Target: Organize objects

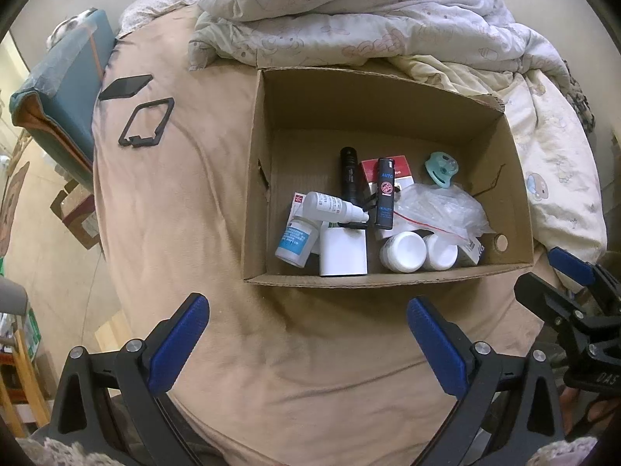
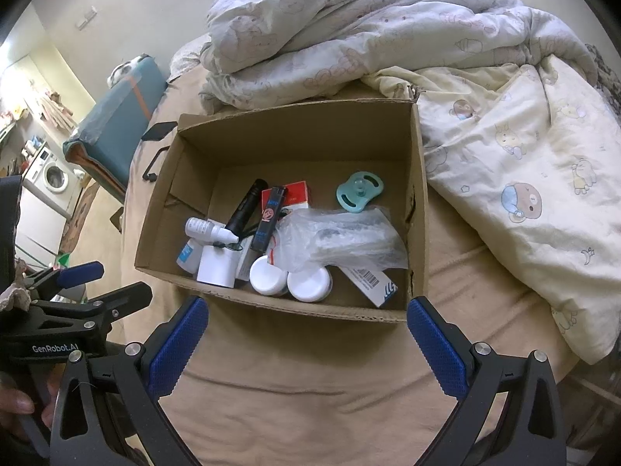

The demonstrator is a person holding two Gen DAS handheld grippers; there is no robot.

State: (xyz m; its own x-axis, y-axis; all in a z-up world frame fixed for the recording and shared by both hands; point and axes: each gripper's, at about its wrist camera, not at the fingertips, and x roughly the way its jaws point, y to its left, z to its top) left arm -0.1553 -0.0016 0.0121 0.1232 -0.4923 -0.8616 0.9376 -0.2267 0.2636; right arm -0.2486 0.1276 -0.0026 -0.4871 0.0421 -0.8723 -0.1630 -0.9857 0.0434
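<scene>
Presently, your left gripper (image 1: 308,343) has its blue fingers (image 1: 176,345) spread wide with nothing between them, poised over the tan bedsheet (image 1: 186,202). Your right gripper (image 2: 308,343) is likewise wide open and holds nothing. Directly ahead of both pairs of fingers sits the cardboard box (image 1: 254,178), its near wall just beyond the fingertips. Inside, nearest the fingers, lie a white block (image 1: 343,250), two white jars (image 1: 403,251) side by side, and a barcoded carton (image 2: 374,281). Beyond these you have a white dropper bottle (image 1: 330,206) lying across a blue-labelled bottle (image 1: 293,241), a black flashlight (image 1: 349,176), a black lighter (image 1: 384,198) resting on a red packet (image 1: 401,167), a crumpled plastic bag (image 1: 442,209) and a teal pacifier (image 1: 440,169). Ahead and left of the left fingers, a black frame (image 1: 145,122) and a black card (image 1: 125,86) lie on the sheet, outside the box. Past the box lies a rumpled duvet (image 1: 349,15).
</scene>
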